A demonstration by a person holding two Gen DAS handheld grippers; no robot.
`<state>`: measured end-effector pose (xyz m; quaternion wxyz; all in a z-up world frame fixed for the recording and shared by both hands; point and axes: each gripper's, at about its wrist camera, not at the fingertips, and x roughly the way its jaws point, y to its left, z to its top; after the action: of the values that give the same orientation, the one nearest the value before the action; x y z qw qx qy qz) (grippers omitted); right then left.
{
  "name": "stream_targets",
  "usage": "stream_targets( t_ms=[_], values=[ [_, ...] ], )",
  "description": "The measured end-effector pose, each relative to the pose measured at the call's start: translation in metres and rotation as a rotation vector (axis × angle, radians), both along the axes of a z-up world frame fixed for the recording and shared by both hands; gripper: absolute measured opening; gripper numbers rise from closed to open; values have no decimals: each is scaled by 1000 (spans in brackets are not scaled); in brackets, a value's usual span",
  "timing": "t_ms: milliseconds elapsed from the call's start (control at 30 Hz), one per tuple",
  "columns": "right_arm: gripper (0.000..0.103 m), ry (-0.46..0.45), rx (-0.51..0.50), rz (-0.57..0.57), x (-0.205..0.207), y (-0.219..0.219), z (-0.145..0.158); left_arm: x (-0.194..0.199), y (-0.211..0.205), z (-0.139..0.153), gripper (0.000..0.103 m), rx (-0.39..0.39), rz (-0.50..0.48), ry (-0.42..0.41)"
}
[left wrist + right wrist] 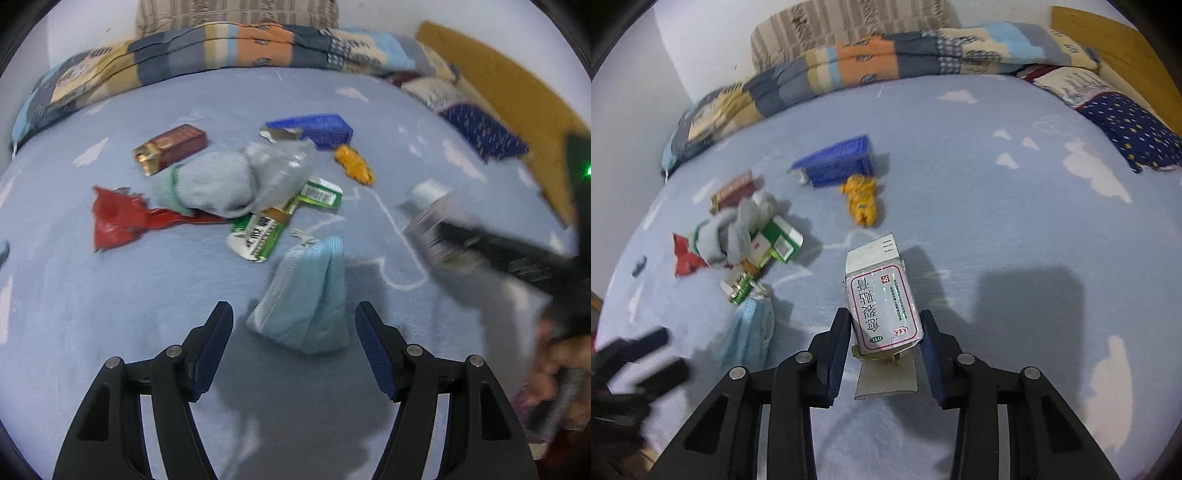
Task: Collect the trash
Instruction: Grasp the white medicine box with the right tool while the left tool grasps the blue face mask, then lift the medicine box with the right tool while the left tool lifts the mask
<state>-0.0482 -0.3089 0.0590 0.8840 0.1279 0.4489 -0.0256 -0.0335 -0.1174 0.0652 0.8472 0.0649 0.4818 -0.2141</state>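
Pale blue bedspread (979, 192) with white cloud prints; folded patchwork quilt (229, 48) along the far edge, navy dotted pillow (1134, 133) and wooden headboard (517, 96) at right.

Hard to make out: clear crumpled plastic (284, 166) over a grey sock (207, 184), edges lost in blur. Red wrapper (118, 221) partly tucked under the sock. Green-and-white carton (258, 232) torn, half covered by the pile. Maroon box (170, 147), blue box (314, 129) and orange wrapper (354, 166) lying apart, further back. Right side of the left wrist view smeared by motion; fingers (554, 369) of the person's hand cut off at the frame edge.

Left gripper (295, 339) angled steeply down, jaws spread wide, not touching the folded blue face mask (306, 295) lying between and just ahead of the tips.

Right gripper (884, 339) also tilted down, pads pressed against both sides of a white medicine box (882, 302), its open flap (886, 380) hanging toward the camera.
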Motion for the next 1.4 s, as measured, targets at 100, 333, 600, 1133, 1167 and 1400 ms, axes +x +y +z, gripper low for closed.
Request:
stream_targets(
  t_ms=[100,333,600,1133,1167,1400],
  values=[
    [39,-41,23,-24,-16,-7,16,5,-17,-19,68,92,1,-26],
    [39,-87,65,-22,-41,0,44,12,-25,-37,29,128,8,-37],
    [39,-181,35,-23,-77,23,77,-16,1,2,17,138,40,-171],
    [39,-343,-38,92,-177,100,92,-141,97,122,17,106,209,-468],
    [39,-351,-40,102,-180,104,92,-151,102,122,17,115,215,-482],
    [39,-368,-51,191,-192,132,88,-172,120,106,17,139,274,-508]
  ],
)
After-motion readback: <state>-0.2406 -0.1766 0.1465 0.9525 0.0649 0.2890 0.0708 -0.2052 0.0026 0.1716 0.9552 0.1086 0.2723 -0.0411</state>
